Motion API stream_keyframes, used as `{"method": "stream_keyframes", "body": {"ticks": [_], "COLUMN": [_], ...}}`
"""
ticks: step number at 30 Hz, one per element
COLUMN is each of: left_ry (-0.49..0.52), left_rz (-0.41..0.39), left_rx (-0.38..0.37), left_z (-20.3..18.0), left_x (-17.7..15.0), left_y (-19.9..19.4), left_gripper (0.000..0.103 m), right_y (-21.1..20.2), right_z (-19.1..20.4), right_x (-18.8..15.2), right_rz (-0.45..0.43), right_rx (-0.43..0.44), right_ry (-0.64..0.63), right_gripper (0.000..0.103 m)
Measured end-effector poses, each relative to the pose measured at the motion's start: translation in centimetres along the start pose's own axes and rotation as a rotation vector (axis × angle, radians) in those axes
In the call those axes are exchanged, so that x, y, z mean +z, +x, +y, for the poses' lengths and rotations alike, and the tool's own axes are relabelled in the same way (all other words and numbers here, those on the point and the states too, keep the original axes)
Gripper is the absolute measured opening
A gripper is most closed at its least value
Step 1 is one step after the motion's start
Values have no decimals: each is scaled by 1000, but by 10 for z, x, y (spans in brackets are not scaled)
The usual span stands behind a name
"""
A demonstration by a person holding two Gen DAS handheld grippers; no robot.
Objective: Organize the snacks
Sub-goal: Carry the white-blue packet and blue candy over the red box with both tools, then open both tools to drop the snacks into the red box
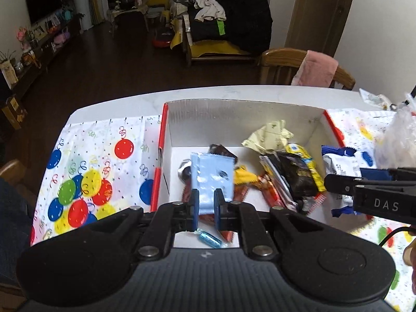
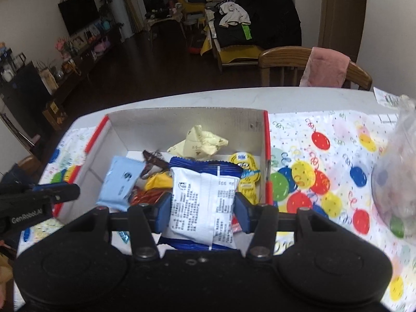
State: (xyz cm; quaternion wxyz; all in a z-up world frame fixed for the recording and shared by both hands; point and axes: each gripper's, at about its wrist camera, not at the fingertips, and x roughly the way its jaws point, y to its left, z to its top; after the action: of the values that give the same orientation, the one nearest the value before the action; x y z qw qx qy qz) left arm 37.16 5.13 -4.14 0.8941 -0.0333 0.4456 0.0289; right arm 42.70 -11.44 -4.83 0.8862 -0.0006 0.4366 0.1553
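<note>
A white cardboard box with red edges (image 1: pixel 166 135) (image 2: pixel 267 140) sits on the table and holds several snack packets. My left gripper (image 1: pixel 206 199) is shut on a light blue packet (image 1: pixel 212 176) that hangs over the box's left half. That blue packet (image 2: pixel 121 184) shows in the right wrist view too. My right gripper (image 2: pixel 202 205) is shut on a white and blue packet (image 2: pixel 205 202), held over the box's near right side. The same white packet (image 1: pixel 340 163) appears at the right of the left wrist view. A pale yellow wrapper (image 1: pixel 270 135) (image 2: pixel 200 143) lies at the box's back.
A balloon-print cloth (image 1: pixel 85 179) (image 2: pixel 319 171) covers the white table on both sides of the box. A clear plastic bag (image 2: pixel 397 187) stands at the right. A wooden chair with a pink towel (image 2: pixel 325 70) is behind the table. A small blue candy (image 1: pixel 212 239) lies near the box front.
</note>
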Motion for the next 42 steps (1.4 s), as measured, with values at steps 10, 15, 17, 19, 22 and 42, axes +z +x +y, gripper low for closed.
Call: {"method": "stream_keyframes", "body": {"ticks": [10, 15, 17, 19, 22, 42], "left_ry": [-22, -27, -33, -36, -40, -26], "left_rz": [70, 88, 92, 94, 97, 71], "left_rx": [40, 51, 48, 55, 60, 71], "left_z": [3, 3, 4, 6, 7, 8], "left_x": [10, 8, 7, 6, 4, -7], "left_y": [39, 49, 51, 53, 54, 41], "left_gripper": [11, 11, 11, 11, 11, 11], "right_y": [48, 60, 65, 70, 76, 66], "right_z": [5, 21, 29, 37, 48, 47], "right_x": [26, 35, 38, 41, 43, 34], "right_rz": [73, 94, 99, 104, 112, 140], "right_rx": [11, 39, 47, 53, 59, 104], "right_ry": [-20, -53, -71, -93, -128, -125], "right_gripper": [49, 49, 49, 49, 49, 51]}}
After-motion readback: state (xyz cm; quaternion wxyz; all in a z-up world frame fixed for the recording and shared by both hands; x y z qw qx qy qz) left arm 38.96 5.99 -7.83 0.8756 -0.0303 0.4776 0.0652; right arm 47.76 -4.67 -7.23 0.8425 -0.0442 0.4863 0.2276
